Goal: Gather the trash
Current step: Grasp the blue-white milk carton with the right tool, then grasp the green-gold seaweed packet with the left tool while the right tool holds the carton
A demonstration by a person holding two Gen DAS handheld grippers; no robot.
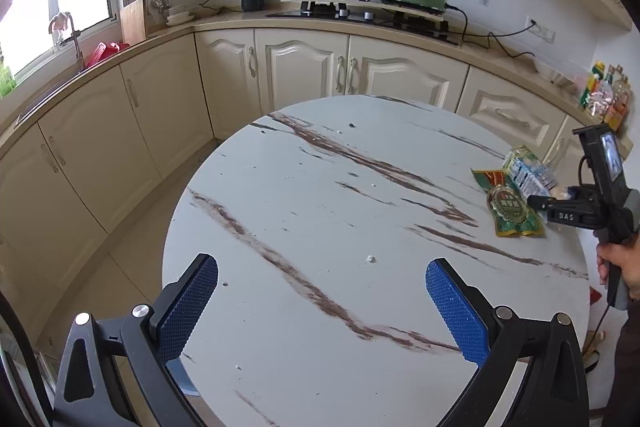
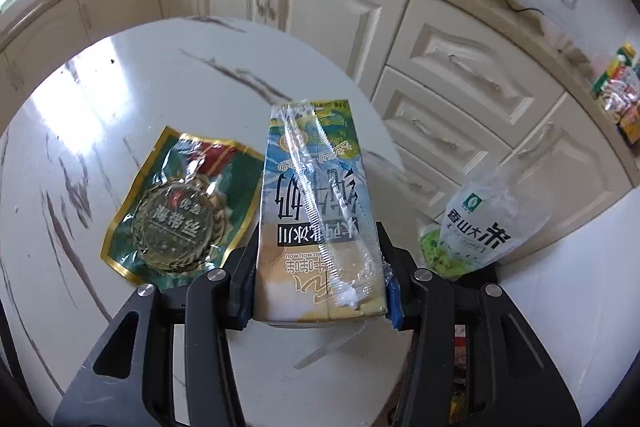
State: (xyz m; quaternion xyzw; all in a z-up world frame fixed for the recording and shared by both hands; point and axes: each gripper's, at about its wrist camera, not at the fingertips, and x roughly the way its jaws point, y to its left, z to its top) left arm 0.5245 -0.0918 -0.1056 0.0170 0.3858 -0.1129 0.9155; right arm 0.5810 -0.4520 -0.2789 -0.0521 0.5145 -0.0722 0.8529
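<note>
The milk carton [image 2: 316, 211] is pinched at its lower end between the fingers of the right gripper [image 2: 316, 283], with its far end projecting over the marble bench [image 2: 100, 107] beside the green-and-gold foil wrapper [image 2: 176, 203]; the white-and-green plastic bag [image 2: 476, 223] lies just to its right. The fingers of the left gripper [image 1: 320, 311] are spread with nothing between them above a bare part of the bench. The carton should be kept squarely clamped during transfer, so that the loose wrapped straw [image 2: 312, 195] on its face is not shed, and the remaining wrapper and bag should not be dragged along.
</note>
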